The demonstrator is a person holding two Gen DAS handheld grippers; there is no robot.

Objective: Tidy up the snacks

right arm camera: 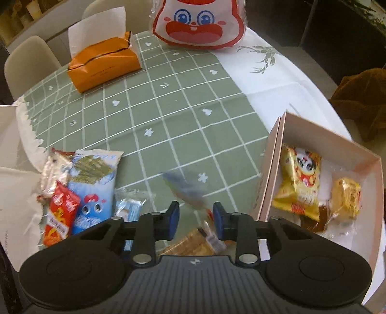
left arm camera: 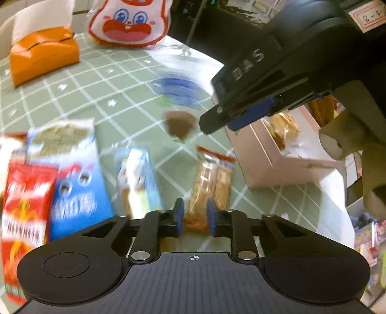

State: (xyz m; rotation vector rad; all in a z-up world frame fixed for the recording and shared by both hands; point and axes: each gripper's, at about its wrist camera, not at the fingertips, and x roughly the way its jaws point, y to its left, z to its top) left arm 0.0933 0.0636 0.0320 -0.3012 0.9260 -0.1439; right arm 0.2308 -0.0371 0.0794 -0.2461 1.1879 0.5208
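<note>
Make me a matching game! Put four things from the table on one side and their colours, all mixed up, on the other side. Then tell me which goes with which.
Things:
1. tissue box
2. bunny bag
3. snack box
4. big chip packet

Colours:
A. yellow
B. white with red trim
C. orange
D. pale pink

Pairs: 1-C, 2-B, 3-D, 4-A. The chip packet lies inside the snack box; the tissue box and bunny bag sit at the far end of the green checked tablecloth.
</note>
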